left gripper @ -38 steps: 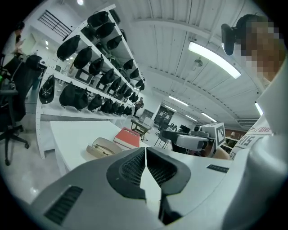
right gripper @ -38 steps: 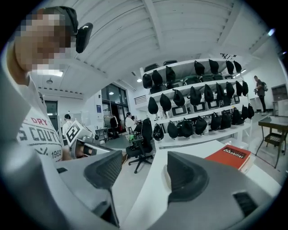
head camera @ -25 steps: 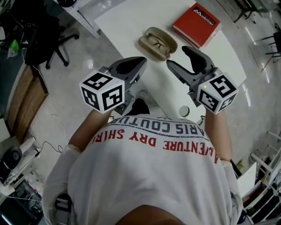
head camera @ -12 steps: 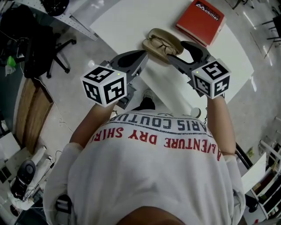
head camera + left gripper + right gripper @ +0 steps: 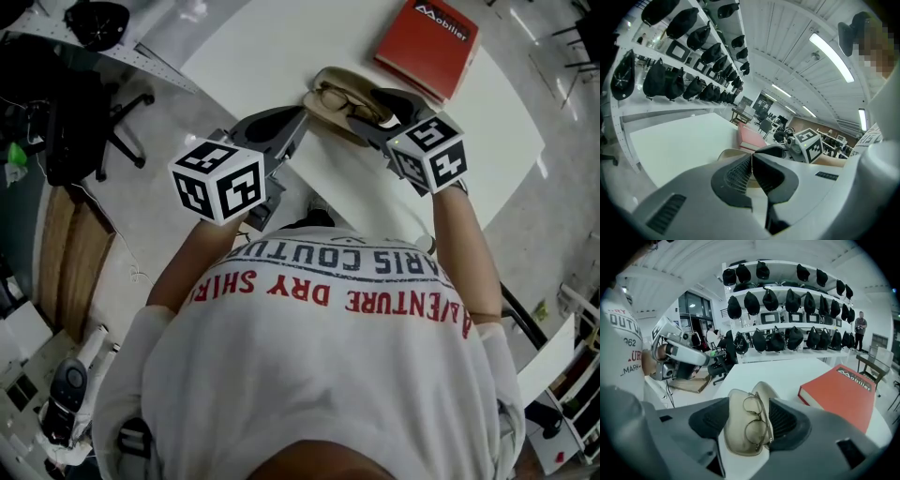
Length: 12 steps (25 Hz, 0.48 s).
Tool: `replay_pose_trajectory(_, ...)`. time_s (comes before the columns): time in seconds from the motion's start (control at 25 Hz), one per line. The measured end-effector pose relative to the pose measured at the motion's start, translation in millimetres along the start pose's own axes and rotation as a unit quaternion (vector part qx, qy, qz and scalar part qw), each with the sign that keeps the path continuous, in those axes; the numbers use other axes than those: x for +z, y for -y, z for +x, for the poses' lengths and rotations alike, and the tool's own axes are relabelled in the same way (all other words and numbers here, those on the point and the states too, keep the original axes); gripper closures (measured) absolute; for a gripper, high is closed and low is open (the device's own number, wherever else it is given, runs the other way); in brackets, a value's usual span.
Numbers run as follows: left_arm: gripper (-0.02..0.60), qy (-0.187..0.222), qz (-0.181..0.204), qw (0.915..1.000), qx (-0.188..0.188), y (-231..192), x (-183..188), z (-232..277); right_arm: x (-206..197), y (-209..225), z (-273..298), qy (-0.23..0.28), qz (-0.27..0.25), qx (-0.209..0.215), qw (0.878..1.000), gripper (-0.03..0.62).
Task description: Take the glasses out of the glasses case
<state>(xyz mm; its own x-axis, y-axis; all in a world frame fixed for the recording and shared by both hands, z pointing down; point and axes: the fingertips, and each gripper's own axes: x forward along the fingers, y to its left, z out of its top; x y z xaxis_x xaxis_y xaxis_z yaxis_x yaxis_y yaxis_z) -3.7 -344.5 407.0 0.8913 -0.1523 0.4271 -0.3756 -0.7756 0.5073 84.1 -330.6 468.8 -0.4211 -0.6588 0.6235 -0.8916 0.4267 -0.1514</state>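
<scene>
An open beige glasses case lies near the front edge of the white table, with thin gold-rimmed glasses inside. In the right gripper view the case and glasses sit between my jaws. My right gripper straddles the case from above, its jaws wide and closing, and I see no firm press on the case. My left gripper is shut and empty, its tips just short of the case's left end.
A red book lies on the table just beyond the case. The table's front edge runs right under both grippers. A black office chair stands on the floor at the left. Shelves of dark caps line the far wall.
Both grippers have moved forward to the case. The right one has dropped so that its jaws now straddle the case. The left one has come up to the case's left end.
</scene>
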Motion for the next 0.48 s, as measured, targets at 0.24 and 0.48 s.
replay_pose_trajectory(0.24, 0.549, -0.005, 0.0, 1.0, -0.003, -12, 1, 7, -14, 13, 20, -0.026, 0.004, -0.009, 1.0, 0.349)
replay_pose_trajectory(0.48, 0.551, -0.007, -0.004, 1.0, -0.004, -16, -2, 11, -24, 23, 33, -0.038, 0.01, -0.018, 0.999, 0.39)
